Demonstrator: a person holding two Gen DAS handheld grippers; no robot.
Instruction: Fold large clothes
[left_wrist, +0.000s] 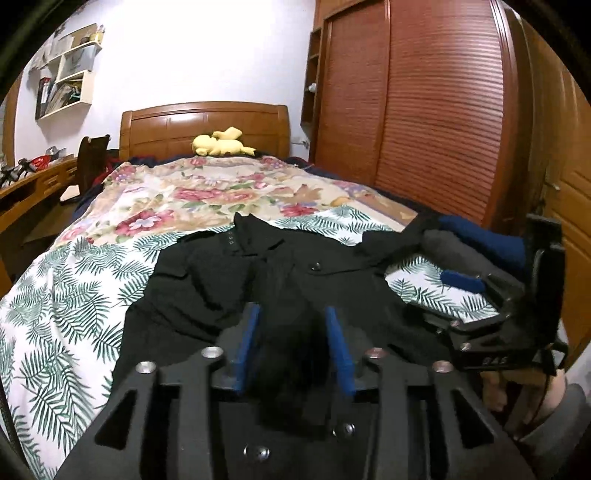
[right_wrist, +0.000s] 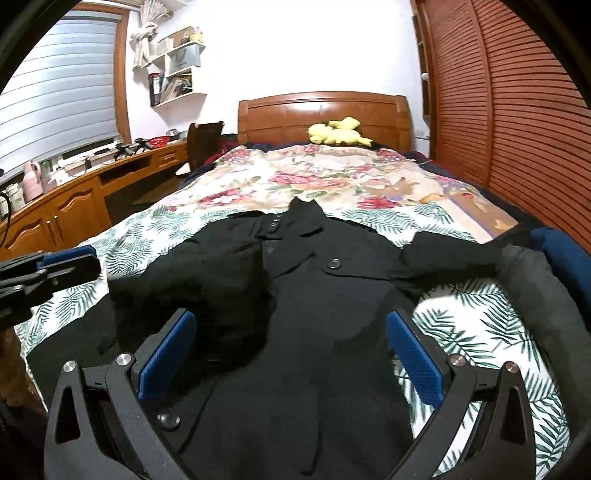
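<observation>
Coat: A big black coat (right_wrist: 314, 295) lay flat on the bed (right_wrist: 480, 332), front side up, with its collar at the far end and its bottom edge at the near end.

Left sleeve: The sleeve on the left side (right_wrist: 221, 280) looked already folded in over the chest.

Right sleeve: The sleeve on the right side (right_wrist: 443, 254) was stretched out to the right. Its end lay near a pile of grey and blue clothes (right_wrist: 535, 288) at the right edge of the bed.

Left claw: The left gripper (left_wrist: 291, 332) was part way open. Dark cloth showed between its blue pads, but the pads did not seem to press on it, so I think it held nothing.

Right claw: The right gripper (right_wrist: 291, 354) was wide open above the middle of the coat and held nothing.

Other things: A yellow soft toy (right_wrist: 336, 134) sat far away by the headboard (right_wrist: 321, 110), well apart from the coat.

Step now: I think one side was done and both claws were free to start the next fold.

Next move: The right claw probably needed to go to the end of the right sleeve, pinch only that cloth and not the pile next to it, then carry it left across the chest.
</observation>
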